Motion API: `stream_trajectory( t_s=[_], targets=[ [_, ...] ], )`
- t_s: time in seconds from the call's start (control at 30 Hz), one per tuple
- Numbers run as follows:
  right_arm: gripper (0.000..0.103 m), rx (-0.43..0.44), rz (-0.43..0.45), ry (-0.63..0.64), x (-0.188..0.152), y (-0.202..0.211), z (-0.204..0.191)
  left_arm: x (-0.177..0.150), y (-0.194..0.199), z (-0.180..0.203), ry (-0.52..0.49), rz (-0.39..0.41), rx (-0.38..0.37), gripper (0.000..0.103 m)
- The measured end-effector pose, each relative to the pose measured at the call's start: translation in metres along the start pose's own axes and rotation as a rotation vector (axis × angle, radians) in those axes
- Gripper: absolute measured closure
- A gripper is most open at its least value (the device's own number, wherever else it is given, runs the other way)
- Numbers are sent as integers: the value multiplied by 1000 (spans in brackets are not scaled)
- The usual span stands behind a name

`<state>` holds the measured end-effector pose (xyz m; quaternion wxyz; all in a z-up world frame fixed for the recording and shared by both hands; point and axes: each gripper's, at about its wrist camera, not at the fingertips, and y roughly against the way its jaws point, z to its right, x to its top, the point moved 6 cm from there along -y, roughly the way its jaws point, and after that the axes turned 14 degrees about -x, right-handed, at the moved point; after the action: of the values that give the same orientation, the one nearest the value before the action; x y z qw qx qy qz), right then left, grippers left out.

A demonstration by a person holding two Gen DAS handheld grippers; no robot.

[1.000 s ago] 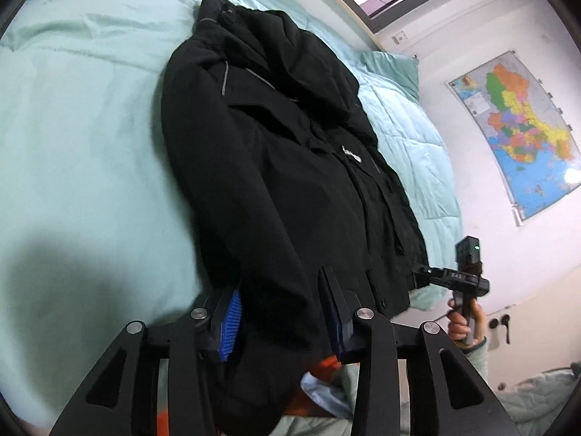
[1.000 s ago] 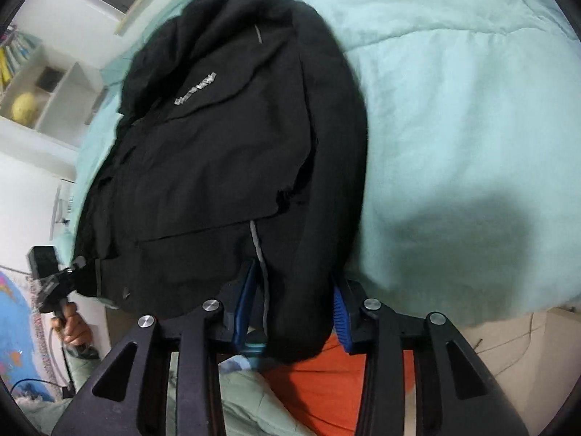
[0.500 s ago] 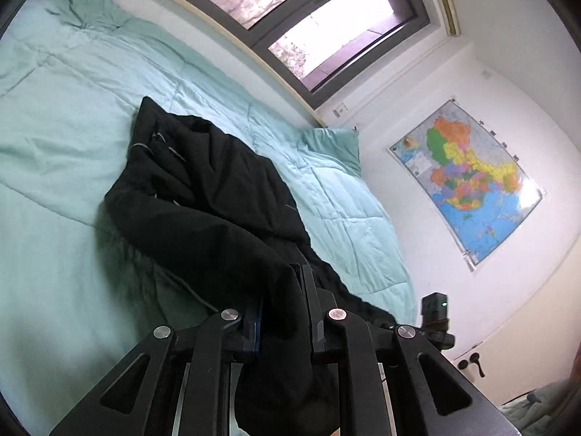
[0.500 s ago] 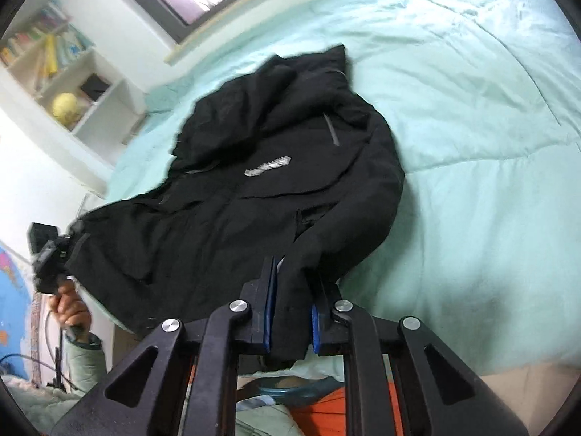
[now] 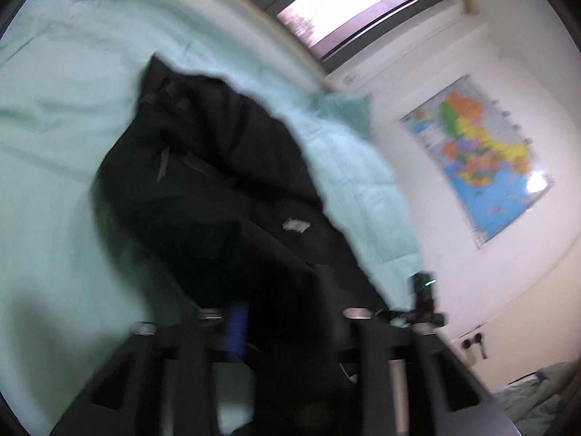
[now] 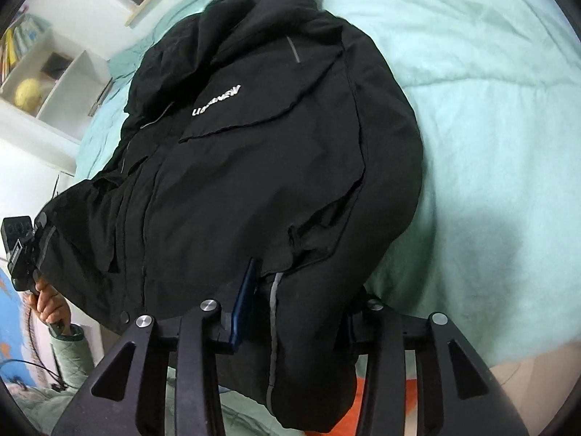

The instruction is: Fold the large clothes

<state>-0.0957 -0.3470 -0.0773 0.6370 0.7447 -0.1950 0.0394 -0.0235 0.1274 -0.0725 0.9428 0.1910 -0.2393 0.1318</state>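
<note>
A black jacket (image 6: 261, 167) with a white chest logo lies front up on the mint-green bed cover (image 6: 490, 116). Its near end hangs over the bed's edge. My right gripper (image 6: 297, 309) points steeply down at that edge; its jaws are opening, and a sleeve with a grey stripe lies loosely between them. In the blurred left wrist view, the jaws of my left gripper (image 5: 290, 323) are opening too, with a thick fold of the jacket (image 5: 225, 196) between them. Each gripper shows in the other's view: the left one (image 6: 21, 239) in a hand, the right one (image 5: 423, 305).
A window (image 5: 348, 3) runs behind the bed, and a coloured map (image 5: 479, 160) hangs on the white wall. White shelves (image 6: 47, 83) hold a yellow ball and books. Orange fabric (image 6: 385, 410) and a pale green sleeve (image 6: 69, 356) lie below the bed's edge.
Half a second ago both grippers were pinched shut on jacket fabric. Now both pairs of jaws stand apart around it, and the jacket fills more of each view.
</note>
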Motion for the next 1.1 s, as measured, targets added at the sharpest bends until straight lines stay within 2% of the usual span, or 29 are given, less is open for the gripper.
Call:
stream_trajectory(
  t_s=[0.07,0.1,0.13,0.2,0.3,0.5,0.57,0.7,0.8,0.9,0.93,1.03,1.1],
  targets=[
    [75,-36,34,38,-2,5,-4,-11,-5,-9,-14,-33,93,60],
    [79,-31,57,44,-2,9,-6,-18,-8,-15,-2,-60,131,66],
    [80,-18,69,39,-2,11,-9,-22,-8,-19,12,-66,153,84],
    [82,17,96,22,1,21,-9,-20,-3,-19,27,-47,159,86],
    [83,79,139,12,14,43,-14,1,11,-4,6,13,123,87],
    [83,199,272,-2,63,96,-23,71,33,19,12,143,10,87],
    [83,227,314,-14,87,111,-23,99,36,22,15,175,-5,87],
    [83,279,394,-59,149,131,-24,157,30,30,-66,215,20,85],
    [83,282,428,-106,195,131,-22,202,22,16,-50,274,24,79],
    [83,277,442,-154,245,117,-22,240,6,-14,-37,325,91,78],
    [83,250,441,-174,261,107,-23,250,-4,-29,-26,329,124,77],
    [83,147,402,-204,301,63,-28,268,-36,-71,-6,298,243,77],
    [81,64,353,-202,326,19,-33,273,-65,-111,18,248,348,77]
  ],
)
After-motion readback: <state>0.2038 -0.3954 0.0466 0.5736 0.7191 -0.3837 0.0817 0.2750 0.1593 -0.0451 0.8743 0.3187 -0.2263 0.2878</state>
